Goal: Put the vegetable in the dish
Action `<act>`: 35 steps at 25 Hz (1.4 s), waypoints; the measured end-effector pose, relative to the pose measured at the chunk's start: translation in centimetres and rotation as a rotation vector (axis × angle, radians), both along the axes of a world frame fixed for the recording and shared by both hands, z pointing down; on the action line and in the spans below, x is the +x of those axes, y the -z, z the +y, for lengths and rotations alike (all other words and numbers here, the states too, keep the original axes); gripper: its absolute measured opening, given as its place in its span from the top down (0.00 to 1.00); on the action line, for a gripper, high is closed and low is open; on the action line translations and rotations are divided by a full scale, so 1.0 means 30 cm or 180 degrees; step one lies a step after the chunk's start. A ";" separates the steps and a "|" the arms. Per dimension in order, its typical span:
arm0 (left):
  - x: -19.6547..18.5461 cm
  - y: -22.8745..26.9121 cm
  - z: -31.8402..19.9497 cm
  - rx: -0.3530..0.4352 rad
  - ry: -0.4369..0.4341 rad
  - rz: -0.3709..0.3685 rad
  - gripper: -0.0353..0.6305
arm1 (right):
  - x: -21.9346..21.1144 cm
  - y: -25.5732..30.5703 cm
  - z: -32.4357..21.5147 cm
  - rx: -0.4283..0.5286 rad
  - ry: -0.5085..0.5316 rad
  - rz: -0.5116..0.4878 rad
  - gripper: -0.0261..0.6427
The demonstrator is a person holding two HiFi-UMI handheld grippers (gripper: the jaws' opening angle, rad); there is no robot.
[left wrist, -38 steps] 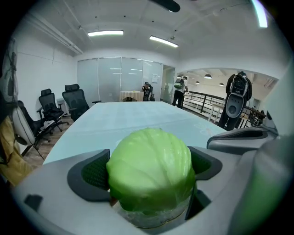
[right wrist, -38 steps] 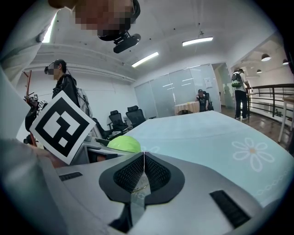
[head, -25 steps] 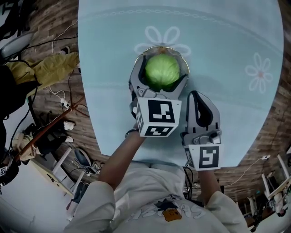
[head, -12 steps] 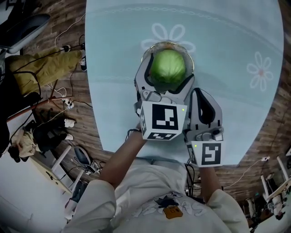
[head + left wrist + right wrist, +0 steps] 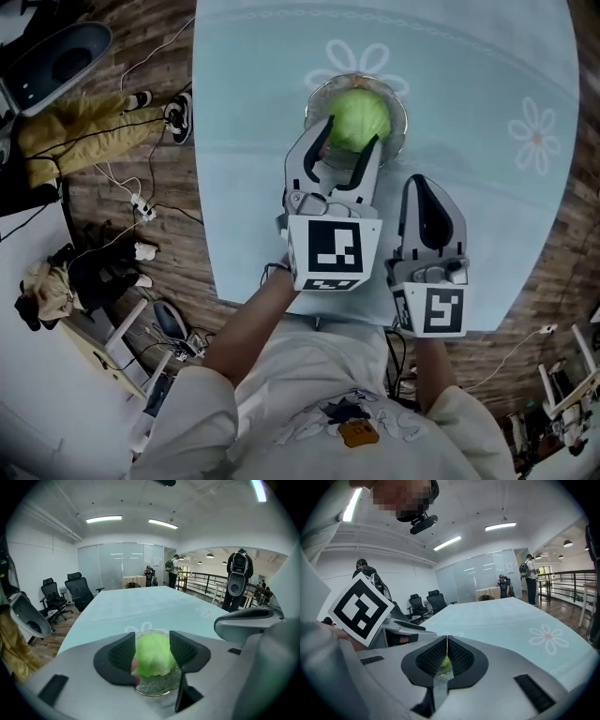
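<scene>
A round green cabbage (image 5: 359, 116) lies in the clear glass dish (image 5: 398, 111) on the light blue table (image 5: 487, 206). My left gripper (image 5: 349, 136) hangs just on the near side of the dish, above it. Its jaws have just been closing and stand partly apart, with nothing between them. In the left gripper view the cabbage (image 5: 153, 655) and the dish (image 5: 154, 687) show beyond the two dark pads (image 5: 123, 651). My right gripper (image 5: 424, 187) is to the right of the left one. It is shut and empty, and its pads (image 5: 457, 657) meet in the right gripper view.
The table's near edge (image 5: 281, 305) runs just under both hands. White flower prints (image 5: 536, 134) mark the cloth. On the wooden floor to the left lie cables, a yellow garment (image 5: 70, 131) and an office chair (image 5: 56, 61). Office chairs (image 5: 77, 592) stand past the table's far left side.
The left gripper has let go of the cabbage, drawn back from the dish and risen. Its jaws have narrowed. The right gripper has risen a little.
</scene>
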State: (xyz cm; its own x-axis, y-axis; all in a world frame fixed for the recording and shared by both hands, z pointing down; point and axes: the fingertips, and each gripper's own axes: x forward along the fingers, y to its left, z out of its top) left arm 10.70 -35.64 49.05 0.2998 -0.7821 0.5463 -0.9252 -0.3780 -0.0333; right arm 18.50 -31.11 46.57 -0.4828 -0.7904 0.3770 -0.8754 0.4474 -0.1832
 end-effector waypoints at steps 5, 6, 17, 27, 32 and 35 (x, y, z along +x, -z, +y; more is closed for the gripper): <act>-0.046 0.021 0.065 0.0019 0.0110 -0.0042 0.78 | -0.022 0.029 0.054 0.0031 -0.0015 -0.0010 0.93; -0.054 0.029 0.075 0.0037 0.0133 -0.0050 0.85 | -0.024 0.036 0.063 0.0039 -0.0020 -0.0008 0.93; -0.120 0.169 0.211 0.0170 0.0046 0.0107 0.94 | -0.084 0.160 0.186 0.0170 -0.0122 0.0056 0.93; -0.185 0.328 0.382 0.0301 -0.0170 0.0258 0.94 | -0.170 0.297 0.332 0.0319 -0.0251 0.0150 0.93; -0.239 0.393 0.486 0.0339 -0.0233 0.0303 0.94 | -0.212 0.349 0.407 0.0361 -0.0392 0.0170 0.93; -0.267 0.430 0.524 0.0370 -0.0260 0.0315 0.94 | -0.236 0.386 0.435 0.0398 -0.0425 0.0190 0.93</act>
State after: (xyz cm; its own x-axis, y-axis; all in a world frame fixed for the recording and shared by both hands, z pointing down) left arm 2.68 -19.92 36.14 0.4129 -0.8091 0.4182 -0.8925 -0.4510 0.0084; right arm 11.43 -18.05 34.99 -0.3501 -0.8885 0.2966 -0.9362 0.3424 -0.0793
